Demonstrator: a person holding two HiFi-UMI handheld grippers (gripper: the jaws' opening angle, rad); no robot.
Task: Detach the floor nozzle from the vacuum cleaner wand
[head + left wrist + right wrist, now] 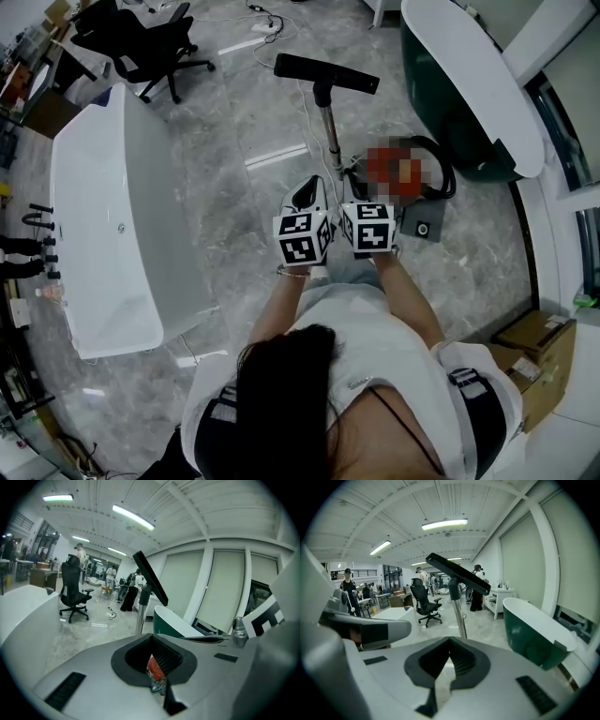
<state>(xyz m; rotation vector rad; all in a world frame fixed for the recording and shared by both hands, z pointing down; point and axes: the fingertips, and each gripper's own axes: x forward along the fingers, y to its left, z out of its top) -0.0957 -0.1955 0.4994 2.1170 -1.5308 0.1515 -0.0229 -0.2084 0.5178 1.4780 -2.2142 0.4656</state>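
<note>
**A:** Where does it stand, and what worries you?

**B:** Both tools are shut with nothing in them. The left gripper [152, 641] has its jaws pressed together, with only a scrap of red showing through the gap beneath. The right gripper [450, 644] is closed the same way, over bare floor. The floor nozzle [326, 73] is at twelve o'clock from them, on the far end of the wand [330, 131] and not yet touched.

**A:** So the risk is?

**B:** As I judge it, reaching in with the jaws closed would only knock the wand. It is a thin, shiny tube, so a pinch on it could slide or twist. If one gripper pulls the nozzle while the other has no firm hold on the tube, the whole wand may swing or tip instead of the joint parting. A nozzle that pops free suddenly could also drop.

**A:** Onto what?

**B:** Polished grey marble floor [234, 122], which is hard and probably slick, with a thin white cable [305, 117] trailing along the wand. The room is tight. A white bathtub [94, 216] lies at nine o'clock and a dark green bathtub [450, 84] at two. A black office chair [150, 47] is at eleven, and a cardboard box [539, 342] at four. People stand far off under the strip lights
</note>
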